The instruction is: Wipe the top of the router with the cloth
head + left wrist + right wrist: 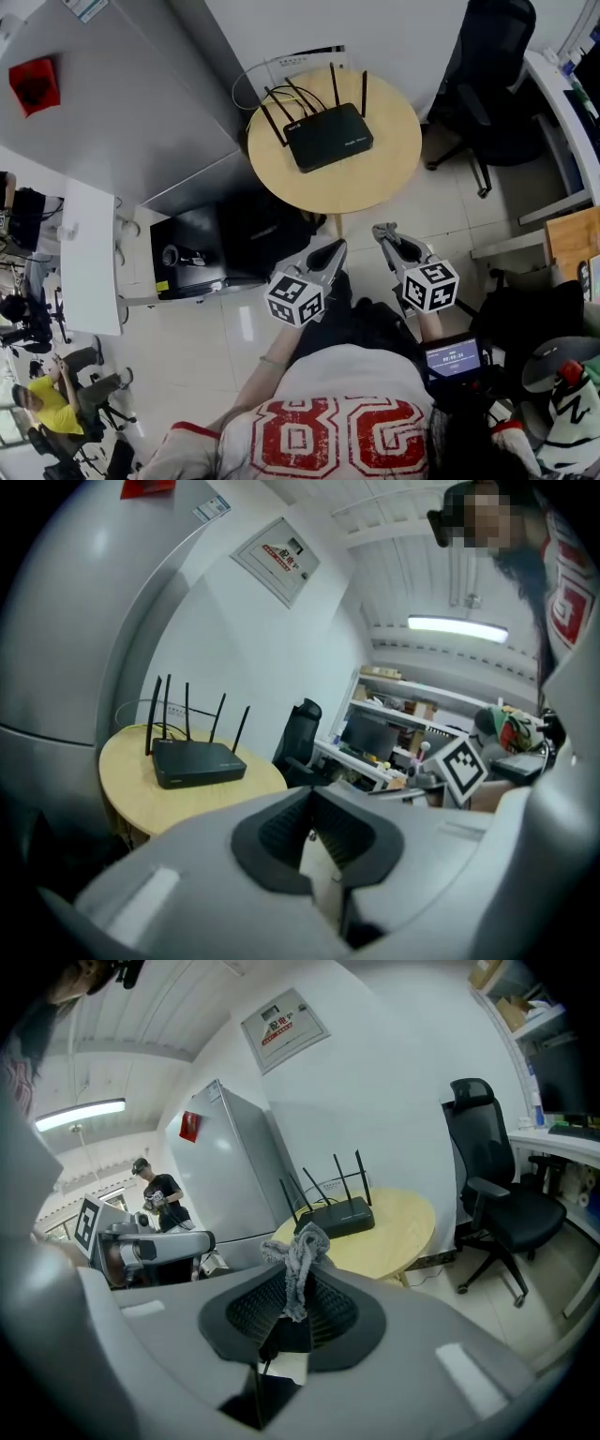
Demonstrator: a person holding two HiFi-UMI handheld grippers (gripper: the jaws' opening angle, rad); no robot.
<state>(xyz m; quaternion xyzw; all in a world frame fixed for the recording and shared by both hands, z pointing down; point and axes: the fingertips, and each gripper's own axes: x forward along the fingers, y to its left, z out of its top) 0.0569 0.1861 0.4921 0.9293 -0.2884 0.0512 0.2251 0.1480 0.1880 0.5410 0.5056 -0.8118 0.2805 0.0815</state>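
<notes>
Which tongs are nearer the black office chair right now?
Right. In the head view, the right tongs, shut on the gray cloth, are below and left of the office chair. The left tongs sit farther left, on the right tongs' far side.

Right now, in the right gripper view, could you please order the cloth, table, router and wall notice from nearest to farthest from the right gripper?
1. Cloth: pinched in the jaws of the right gripper.
2. Table: ahead, its near edge comes first.
3. Router: on the table's far half.
4. Wall notice: high on the wall behind.
</notes>
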